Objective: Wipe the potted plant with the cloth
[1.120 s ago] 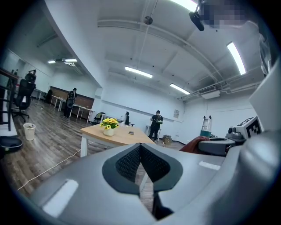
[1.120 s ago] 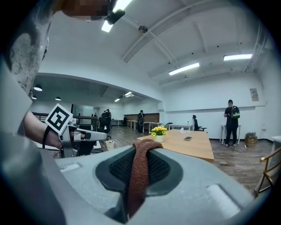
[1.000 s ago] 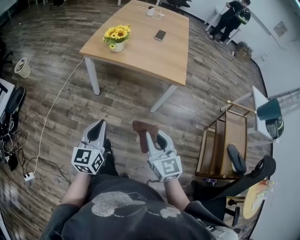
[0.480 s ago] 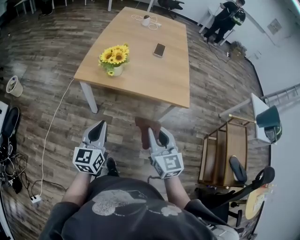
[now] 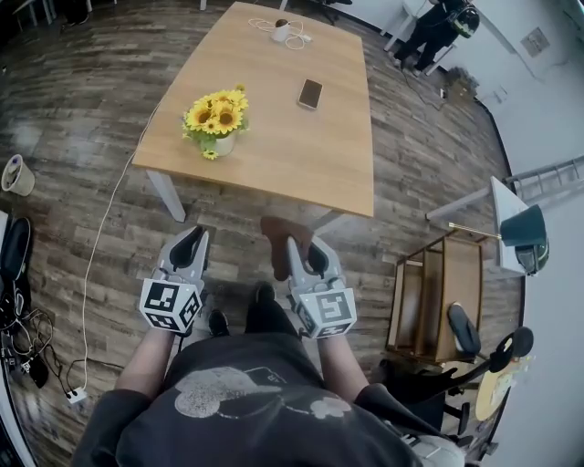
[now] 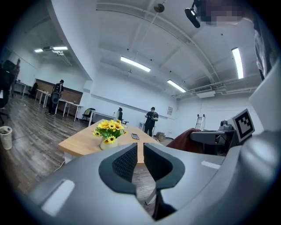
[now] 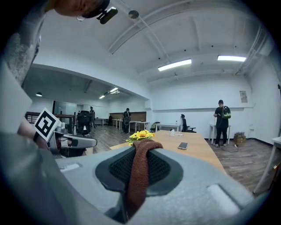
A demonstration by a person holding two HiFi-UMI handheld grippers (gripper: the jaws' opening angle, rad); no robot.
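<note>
The potted plant [image 5: 217, 119], yellow sunflowers in a white pot, stands near the front left corner of the wooden table [image 5: 301, 160]. It also shows ahead in the left gripper view [image 6: 108, 132] and the right gripper view [image 7: 140, 135]. Both grippers are held level in front of the person, short of the table's near edge. My left gripper [image 5: 192, 241] holds nothing and its jaws are opening, with a narrow slit between them [image 6: 139, 149]. My right gripper [image 5: 298, 248] is shut on a brown cloth [image 5: 279, 239], which drapes over the jaws [image 7: 139, 176].
A phone [image 5: 310, 93] lies mid-table and a white object with a cable [image 5: 281, 31] sits at the far end. A wooden cart [image 5: 438, 287] stands to the right. A white cable [image 5: 99, 233] runs over the floor at left, near a bin [image 5: 15, 173]. A person [image 5: 438, 27] stands beyond the table.
The person has walked toward the table, so the table and the plant are nearer. Both grippers moved forward together, the cloth still in the right one.
</note>
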